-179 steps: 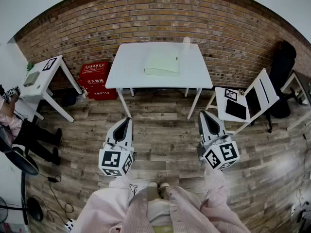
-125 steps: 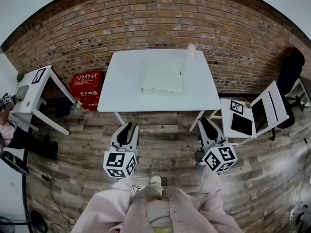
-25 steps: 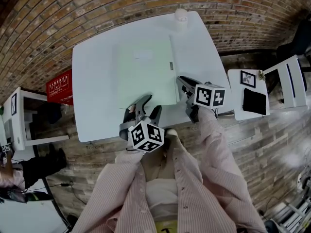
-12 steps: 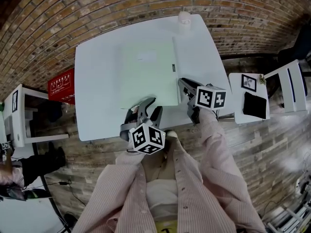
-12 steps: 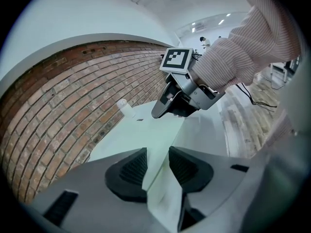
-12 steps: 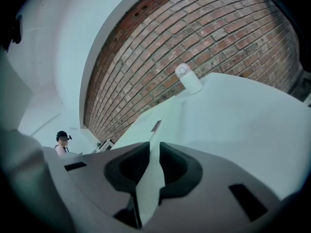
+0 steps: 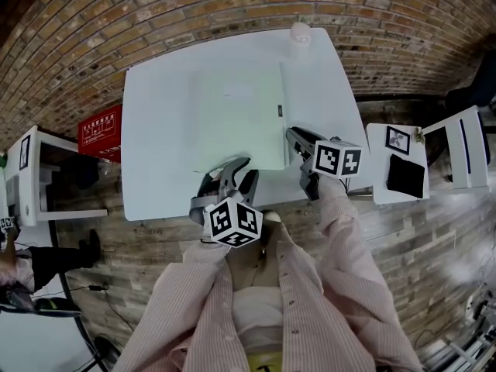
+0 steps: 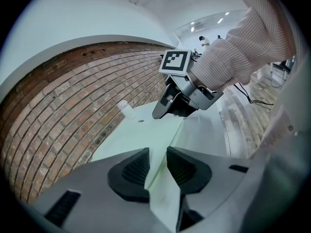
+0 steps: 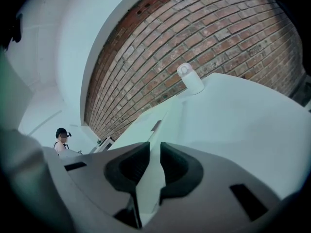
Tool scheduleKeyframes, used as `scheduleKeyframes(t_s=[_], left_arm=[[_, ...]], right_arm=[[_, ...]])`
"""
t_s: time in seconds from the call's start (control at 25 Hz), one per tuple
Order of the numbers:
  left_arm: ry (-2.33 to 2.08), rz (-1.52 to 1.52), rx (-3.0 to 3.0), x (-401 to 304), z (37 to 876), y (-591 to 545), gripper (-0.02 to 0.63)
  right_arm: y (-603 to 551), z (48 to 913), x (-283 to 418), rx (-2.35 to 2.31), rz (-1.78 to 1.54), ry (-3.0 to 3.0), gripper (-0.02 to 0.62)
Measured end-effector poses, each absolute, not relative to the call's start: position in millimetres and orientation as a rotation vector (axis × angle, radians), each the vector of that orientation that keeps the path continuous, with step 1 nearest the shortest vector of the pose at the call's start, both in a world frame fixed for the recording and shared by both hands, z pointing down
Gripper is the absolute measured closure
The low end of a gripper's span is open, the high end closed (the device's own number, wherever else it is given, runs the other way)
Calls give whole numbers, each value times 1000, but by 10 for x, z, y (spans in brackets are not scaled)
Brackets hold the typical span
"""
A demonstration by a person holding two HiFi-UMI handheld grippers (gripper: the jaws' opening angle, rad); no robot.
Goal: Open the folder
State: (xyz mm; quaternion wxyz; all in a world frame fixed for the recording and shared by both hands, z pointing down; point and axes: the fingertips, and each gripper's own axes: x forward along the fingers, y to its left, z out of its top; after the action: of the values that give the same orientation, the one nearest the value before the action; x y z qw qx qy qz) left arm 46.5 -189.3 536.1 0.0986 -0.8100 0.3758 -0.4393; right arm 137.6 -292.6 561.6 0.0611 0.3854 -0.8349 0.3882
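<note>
Head view: a pale green flat folder (image 7: 236, 115) is lying closed on a white rectangular table (image 7: 155, 153), its near edge towards the person. The left gripper (image 7: 236, 170) is reaching that near edge and the right gripper (image 7: 293, 136) is sitting at the folder's near right corner. A small white plastic bottle (image 7: 299, 32) is standing at the table's far edge, well apart from both. The table is standing on a wood-plank floor (image 7: 434, 239) against a red brick wall (image 7: 194, 6), with a red box (image 7: 99, 132) on the floor to its left, a small white side table (image 7: 31, 169) beyond that, and a black tablet (image 7: 405, 175) on another white stand to the right. Left gripper view: the jaws, having just been closing, are standing narrow with the folder's edge between the dark ribbed pads (image 8: 131, 171), which are not yet visibly pressing on it. Right gripper view: the jaws are standing narrower, and the pads (image 9: 180, 166) appear to be pinching the folder's edge; a person (image 9: 60, 142) is standing far off by the wall. Progress, as judged: both grippers are placing themselves on the folder, but the cover is not yet lifting, so the opening itself is remaining to be done.
</note>
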Motion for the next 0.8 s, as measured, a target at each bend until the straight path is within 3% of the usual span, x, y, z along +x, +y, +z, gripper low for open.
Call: scheduleKeyframes(t_s=[0.8], left_arm=[[1369, -1082, -2418, 244, 4933, -1902, 546]], right_arm=[[-2916, 5616, 1305, 1039, 1112, -2549, 531]])
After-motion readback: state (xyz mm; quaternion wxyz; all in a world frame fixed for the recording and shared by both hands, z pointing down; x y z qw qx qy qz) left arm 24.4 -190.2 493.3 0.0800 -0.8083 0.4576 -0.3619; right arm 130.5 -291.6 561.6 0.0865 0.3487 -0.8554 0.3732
